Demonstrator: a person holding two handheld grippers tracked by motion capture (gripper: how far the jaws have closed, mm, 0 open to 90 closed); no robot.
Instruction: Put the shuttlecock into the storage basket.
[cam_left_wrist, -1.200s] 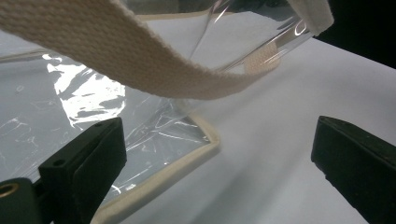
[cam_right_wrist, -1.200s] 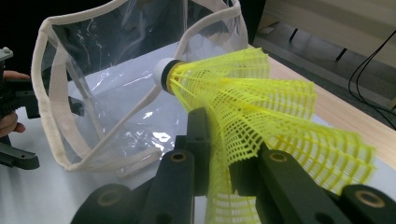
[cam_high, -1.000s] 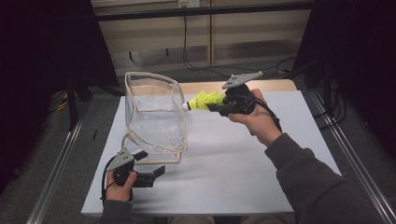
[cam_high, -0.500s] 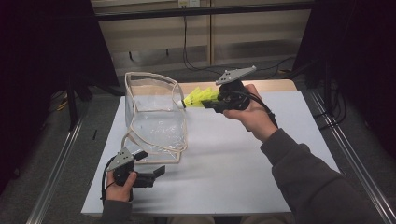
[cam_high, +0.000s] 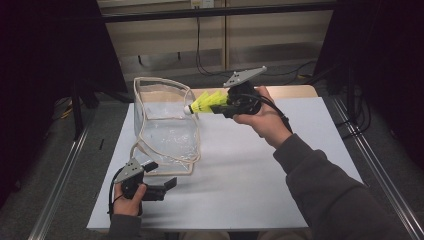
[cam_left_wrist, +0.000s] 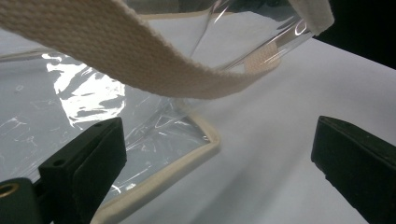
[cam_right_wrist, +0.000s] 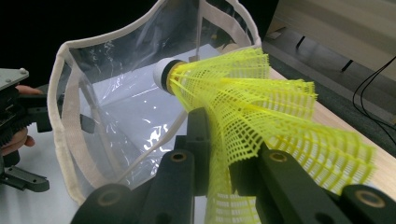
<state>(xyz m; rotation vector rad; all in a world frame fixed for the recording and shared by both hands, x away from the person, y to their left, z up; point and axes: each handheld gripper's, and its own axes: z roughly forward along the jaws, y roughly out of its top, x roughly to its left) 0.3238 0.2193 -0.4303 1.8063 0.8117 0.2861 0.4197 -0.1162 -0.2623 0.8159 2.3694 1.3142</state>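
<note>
The right gripper (cam_high: 226, 106) has its fingers clamped on the shuttlecock (cam_high: 205, 103), cork at the bag (cam_high: 165, 125) rim. The left gripper (cam_high: 162, 186) fingers stand apart beside the bag's corner.

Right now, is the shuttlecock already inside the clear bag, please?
No, the yellow shuttlecock is held by the right gripper above the bag's rim.
</note>
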